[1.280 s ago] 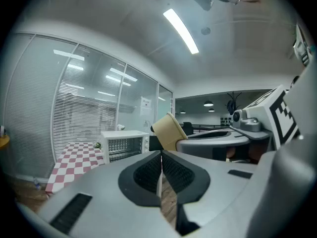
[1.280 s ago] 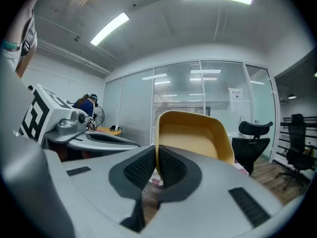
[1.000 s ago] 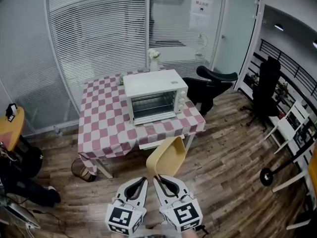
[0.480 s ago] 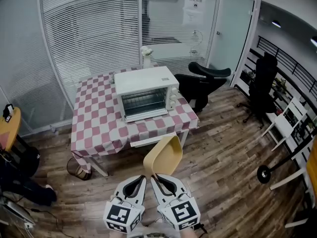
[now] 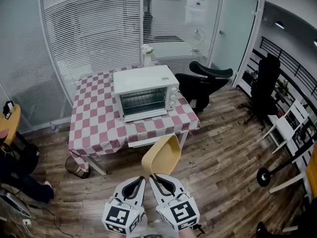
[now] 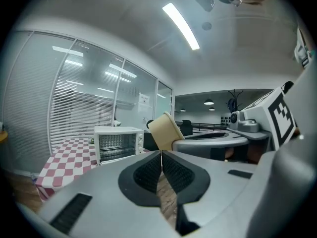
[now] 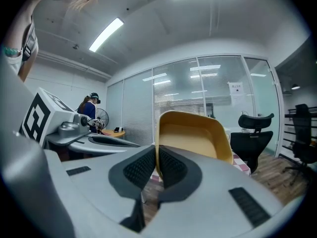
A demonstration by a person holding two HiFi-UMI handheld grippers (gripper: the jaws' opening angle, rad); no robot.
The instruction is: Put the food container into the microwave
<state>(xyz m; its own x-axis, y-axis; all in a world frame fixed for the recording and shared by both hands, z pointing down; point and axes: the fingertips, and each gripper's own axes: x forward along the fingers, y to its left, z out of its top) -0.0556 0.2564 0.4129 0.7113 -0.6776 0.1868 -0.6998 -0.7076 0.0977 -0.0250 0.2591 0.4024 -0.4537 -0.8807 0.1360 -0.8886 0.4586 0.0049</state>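
A: How many things do you count here?
B: One yellow food container [image 5: 161,155], one white microwave [image 5: 145,92] and two grippers. The microwave stands on the checkered worktop [image 5: 99,128] with its door closed.
A: And how are the grippers held?
B: Both are low, side by side, pointing toward the worktop. The right gripper [image 7: 157,155] pinches the container's wall between its jaws and holds it tilted in the air, well apart from the microwave. The left gripper [image 6: 161,155] has its jaws pressed together on nothing.
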